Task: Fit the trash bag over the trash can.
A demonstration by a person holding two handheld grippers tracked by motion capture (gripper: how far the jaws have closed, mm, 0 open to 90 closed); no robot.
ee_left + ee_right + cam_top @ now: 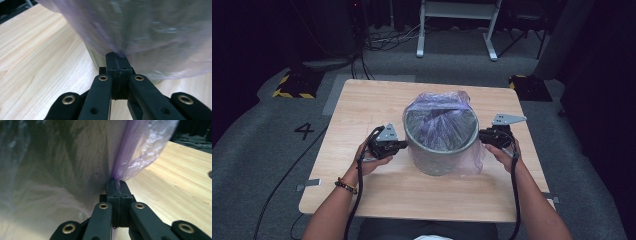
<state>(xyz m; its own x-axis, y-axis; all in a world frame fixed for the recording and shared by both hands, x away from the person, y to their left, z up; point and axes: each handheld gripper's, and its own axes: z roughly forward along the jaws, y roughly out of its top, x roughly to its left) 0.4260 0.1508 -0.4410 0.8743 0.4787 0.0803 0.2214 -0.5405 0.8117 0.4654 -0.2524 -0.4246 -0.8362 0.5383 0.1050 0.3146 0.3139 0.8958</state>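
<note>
A person sits at the near side of a light wooden bench [362, 100] and holds a black gripper in each hand. In the middle of the bench stands a round grey metal bin [439, 152], upright, lined with a thin, see-through purple bag [437, 102]. The bag's top edge rises above the far rim of the bin, and loose plastic hangs down the outside of the bin on both sides.

The left gripper [404, 145] sits just beside the bin's left wall, below the rim, pointing right toward it. In the left gripper view its jaws are pressed together, and the tips of the left gripper [116, 56] pinch a fold of the bag [150, 37] where the plastic drapes over the side of the bin [96, 60]. The plastic gathers to a point right at the jaw tips and spreads out above them.

The right gripper [482, 136] sits just beside the bin's right wall, near the rim, pointing left toward it. In the right gripper view its jaws are also pressed together, and the tips of the right gripper [116, 182] pinch a bunched strip of the bag [140, 147], which rises from the tips in tight pleats. To the left of that strip lies the grey wall of the bin [50, 170] under plastic; to the right lies bare bench [175, 177].

The bin stands between the two grippers, with the bag held on opposite sides.
</note>
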